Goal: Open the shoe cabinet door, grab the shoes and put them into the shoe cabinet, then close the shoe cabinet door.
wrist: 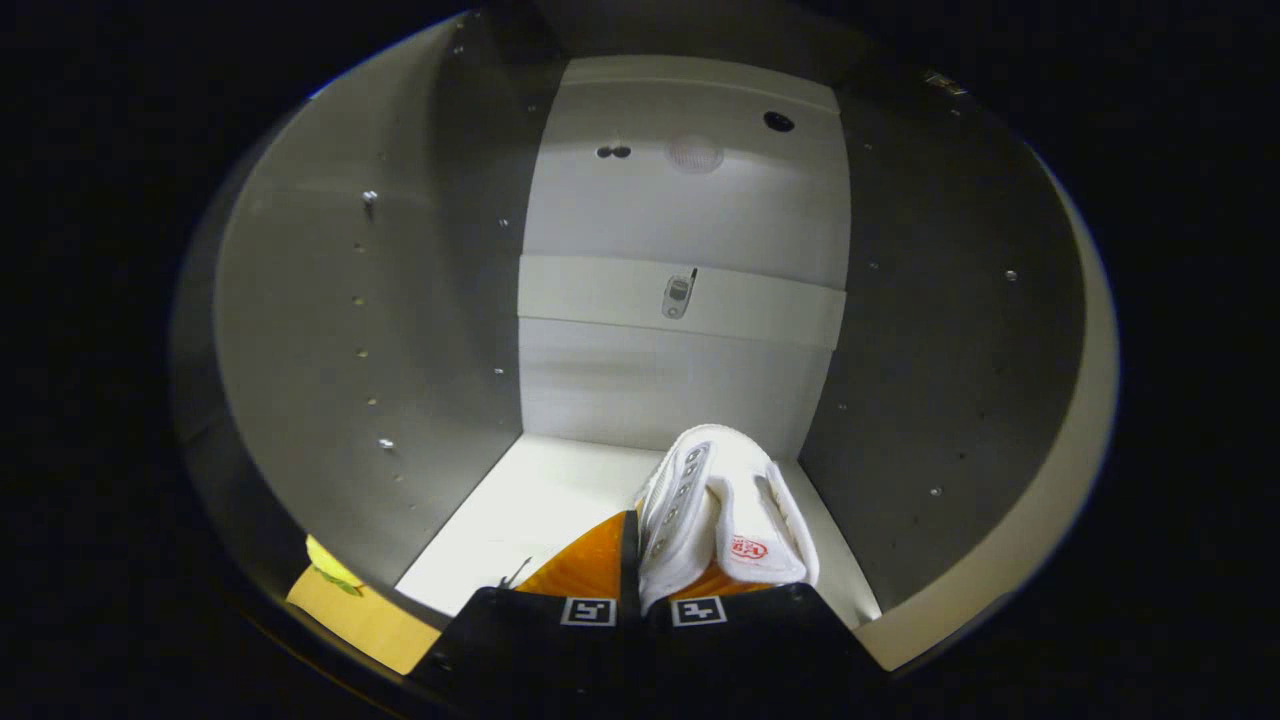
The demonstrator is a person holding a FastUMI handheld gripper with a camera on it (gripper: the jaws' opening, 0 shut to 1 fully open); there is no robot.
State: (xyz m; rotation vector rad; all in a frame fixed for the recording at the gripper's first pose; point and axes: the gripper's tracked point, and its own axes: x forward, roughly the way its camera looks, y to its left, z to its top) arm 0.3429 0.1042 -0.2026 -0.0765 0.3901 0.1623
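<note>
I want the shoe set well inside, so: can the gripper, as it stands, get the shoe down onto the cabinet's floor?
Probably yes. The gripper, its jaws shut on the white shoe, is already inside the open cabinet, and the pale cabinet floor beside and ahead of the shoe looks bare up to the back panel.

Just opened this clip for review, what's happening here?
A person's hand-held gripper reaches into the open white shoe cabinet, its orange fingers pinched on a white fabric sneaker. The shoe is over the pale cabinet floor, toe toward the back wall. It isn't released yet.
</note>
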